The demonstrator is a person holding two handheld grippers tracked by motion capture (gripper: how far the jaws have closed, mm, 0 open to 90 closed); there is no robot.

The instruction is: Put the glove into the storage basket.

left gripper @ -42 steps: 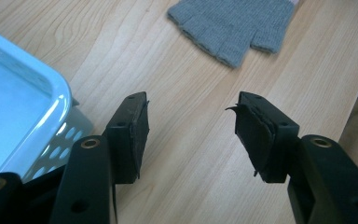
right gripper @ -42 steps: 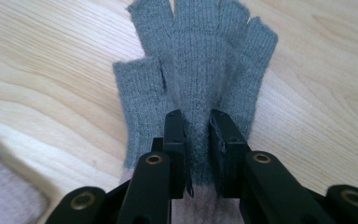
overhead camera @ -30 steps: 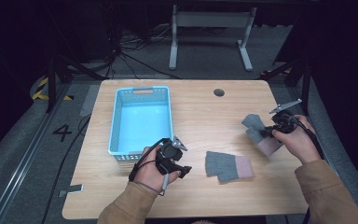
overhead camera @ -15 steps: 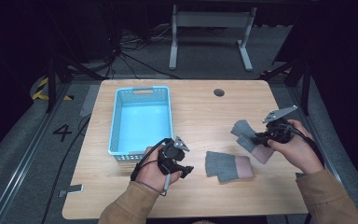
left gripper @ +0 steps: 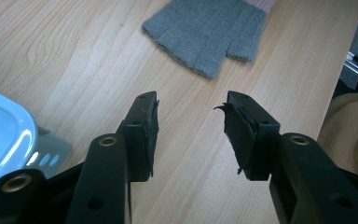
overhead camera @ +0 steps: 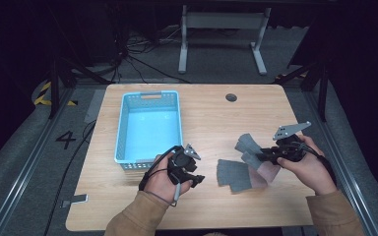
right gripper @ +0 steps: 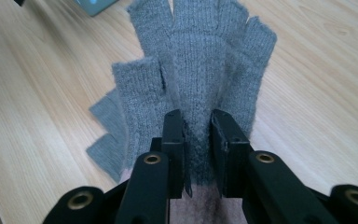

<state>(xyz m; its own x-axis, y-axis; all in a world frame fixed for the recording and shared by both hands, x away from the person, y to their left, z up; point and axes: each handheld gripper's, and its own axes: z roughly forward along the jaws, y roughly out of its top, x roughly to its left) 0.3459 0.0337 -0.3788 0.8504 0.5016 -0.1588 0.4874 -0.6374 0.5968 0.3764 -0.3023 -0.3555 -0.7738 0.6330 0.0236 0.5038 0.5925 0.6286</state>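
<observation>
My right gripper [overhead camera: 262, 156] pinches a grey fingerless glove [right gripper: 200, 70] by its middle, lifted above the desk [overhead camera: 211, 110] near the right edge. A second glove [overhead camera: 234, 174] lies flat near the front edge. My left gripper [left gripper: 189, 133] has just been closing, with nothing between its jaws, beside the blue basket [overhead camera: 123, 132] at its front corner.

grey knit gloves [right gripper: 200, 60] with pinkish cuffs – light blue basket [overhead camera: 147, 128], pale wood-grain table [overhead camera: 206, 105].
</observation>
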